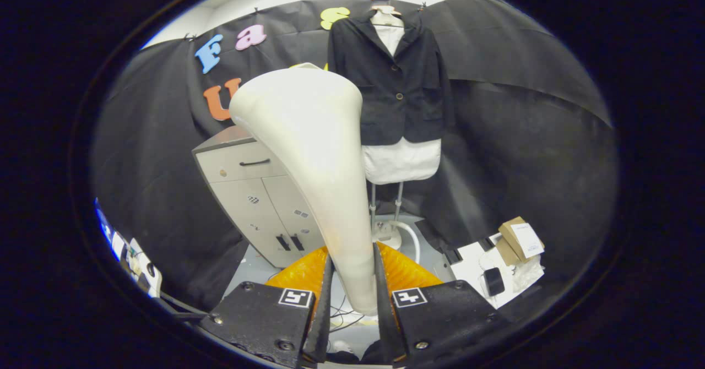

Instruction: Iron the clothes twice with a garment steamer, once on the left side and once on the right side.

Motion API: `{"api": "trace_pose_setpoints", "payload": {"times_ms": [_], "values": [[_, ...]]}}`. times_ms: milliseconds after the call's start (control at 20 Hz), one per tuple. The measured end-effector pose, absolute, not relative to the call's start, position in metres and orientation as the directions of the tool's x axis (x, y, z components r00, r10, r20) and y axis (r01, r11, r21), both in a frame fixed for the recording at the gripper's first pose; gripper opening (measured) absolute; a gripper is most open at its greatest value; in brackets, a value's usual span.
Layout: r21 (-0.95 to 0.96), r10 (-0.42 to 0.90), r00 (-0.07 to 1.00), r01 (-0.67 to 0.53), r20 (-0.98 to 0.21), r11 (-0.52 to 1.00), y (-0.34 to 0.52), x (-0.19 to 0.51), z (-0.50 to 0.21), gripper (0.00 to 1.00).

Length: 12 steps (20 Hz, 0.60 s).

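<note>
Clenched on the handle of the garment steamer [308, 154], the tongs [352, 297] had both fingers pressed against its narrow lower end, one on each side. From that grip the steamer rose upright and widened into a broad pale head, which stood just left of the hanging clothes and overlapped their left edge.

Beyond the steamer, a dark jacket [399, 82] hung on a hanger [386, 11] against the black cloth wall, buttoned over a white shirt [402, 159] whose collar showed at the neck and whose hem hung out below the jacket. Under the shirt, two thin metal poles [385, 204] ran down to a pale base unit [388, 231] on the floor, with a white hose [410, 237] curving from it.

To the left of the steamer stood a grey cabinet [248, 193] with a drawer on top and two doors beneath. Far right on the floor lay a brown cardboard box [518, 237] on a white sheet, with a small dark device [494, 281] near it. Loose cables [344, 311] trailed on the floor just ahead of the fingers.
</note>
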<state>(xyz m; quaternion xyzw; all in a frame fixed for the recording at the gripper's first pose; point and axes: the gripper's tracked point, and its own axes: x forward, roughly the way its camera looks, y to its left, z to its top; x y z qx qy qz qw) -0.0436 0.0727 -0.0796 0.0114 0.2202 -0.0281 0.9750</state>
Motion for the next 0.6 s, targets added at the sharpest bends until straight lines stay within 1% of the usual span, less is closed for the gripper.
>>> {"api": "trace_pose_setpoints", "payload": {"times_ms": [250,600], "values": [[-0.03,-0.022,0.908,0.011,-0.419,0.999,0.085,-0.052,-0.08,0.4],[-0.046,-0.004,0.906,-0.018,-0.423,0.999,0.092,-0.056,-0.08,0.4]]}}
